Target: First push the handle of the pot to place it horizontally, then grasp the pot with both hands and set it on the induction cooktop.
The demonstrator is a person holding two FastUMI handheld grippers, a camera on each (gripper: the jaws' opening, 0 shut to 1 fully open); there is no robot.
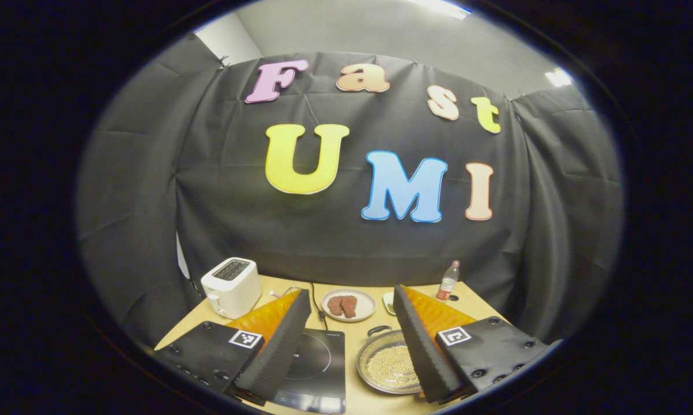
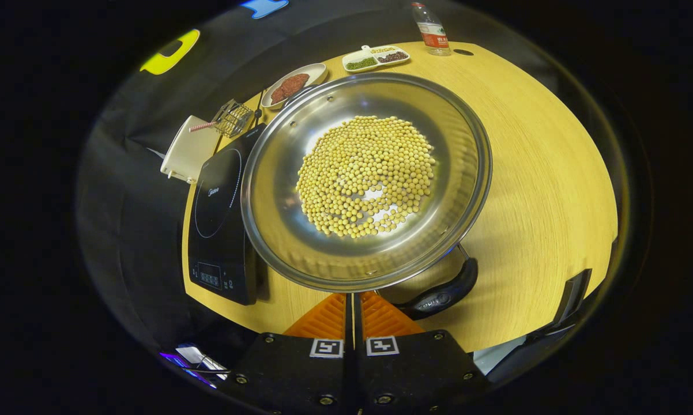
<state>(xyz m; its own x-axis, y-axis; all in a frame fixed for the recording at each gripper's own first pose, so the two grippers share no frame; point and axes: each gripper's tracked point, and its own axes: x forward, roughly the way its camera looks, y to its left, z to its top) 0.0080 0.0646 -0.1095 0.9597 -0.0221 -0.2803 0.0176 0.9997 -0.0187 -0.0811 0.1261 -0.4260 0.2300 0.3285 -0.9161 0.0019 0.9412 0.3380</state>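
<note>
The pot (image 2: 365,178), holding yellow beans (image 2: 365,176), sits on the wooden surface (image 2: 542,190) just beside the induction cooktop (image 2: 219,225), its rim overlapping the cooktop's near edge in the right gripper view. The pot's near handle (image 2: 441,294) lies low beside the right claw (image 2: 352,300), whose fingers are clenched together just below the pot's rim. The left claw (image 1: 352,340) hangs released, fingers spread wide above cooktop and pot. Beyond the pot's far side the surface lies bare up to a bottle (image 2: 430,26).
</note>
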